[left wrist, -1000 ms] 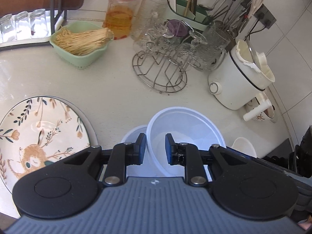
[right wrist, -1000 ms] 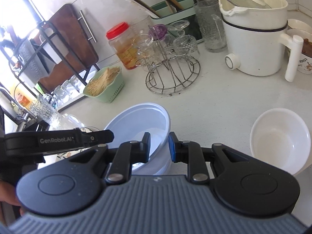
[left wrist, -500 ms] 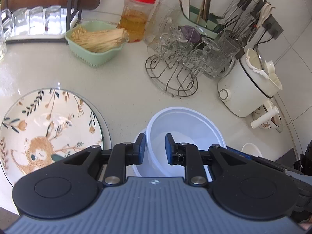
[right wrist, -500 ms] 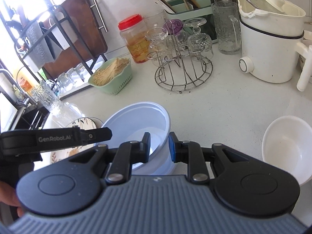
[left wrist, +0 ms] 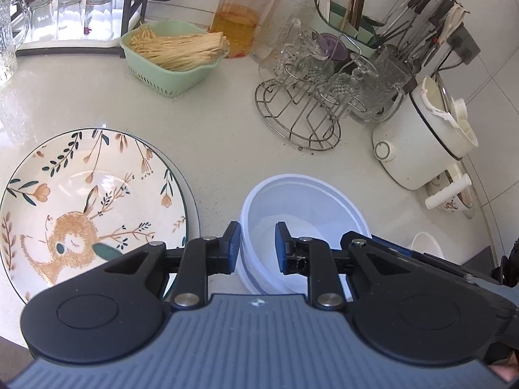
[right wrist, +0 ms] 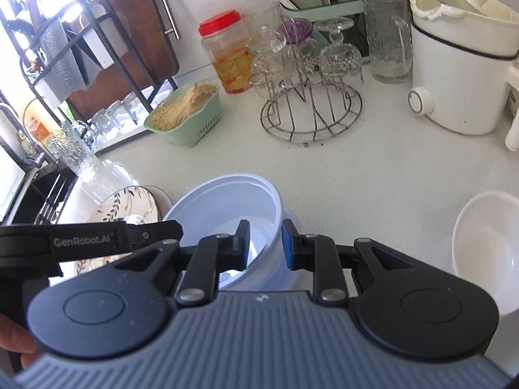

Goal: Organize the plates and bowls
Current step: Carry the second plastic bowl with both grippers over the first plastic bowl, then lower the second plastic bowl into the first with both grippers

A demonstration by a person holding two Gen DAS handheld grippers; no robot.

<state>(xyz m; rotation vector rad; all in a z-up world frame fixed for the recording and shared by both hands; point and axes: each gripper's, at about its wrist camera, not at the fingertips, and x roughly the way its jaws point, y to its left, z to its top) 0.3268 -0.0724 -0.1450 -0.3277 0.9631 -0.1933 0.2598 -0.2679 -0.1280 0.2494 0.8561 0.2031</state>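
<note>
A pale blue bowl (left wrist: 305,207) rests nested in another bowl of the same kind (left wrist: 246,275) on the white counter. My left gripper (left wrist: 258,246) straddles its near left rim with a narrow gap, one finger inside and one outside. My right gripper (right wrist: 265,246) straddles the same bowl's (right wrist: 223,207) right rim in the same way. Whether either pinches the rim is unclear. A floral rabbit plate (left wrist: 87,204) lies left of the bowls and also shows in the right wrist view (right wrist: 129,204). A white bowl (right wrist: 486,243) sits to the right.
At the back stand a green basket of noodles (left wrist: 172,55), a red-lidded jar (left wrist: 241,16), a wire rack of glasses (left wrist: 301,110), a utensil holder (left wrist: 350,22) and a white electric pot (left wrist: 421,142). Upturned glasses (left wrist: 71,16) sit on a tray at the far left.
Both grippers and the top blue bowl have drawn back and to the left together. More of the rabbit plate shows now; the white bowl lies farther right.
</note>
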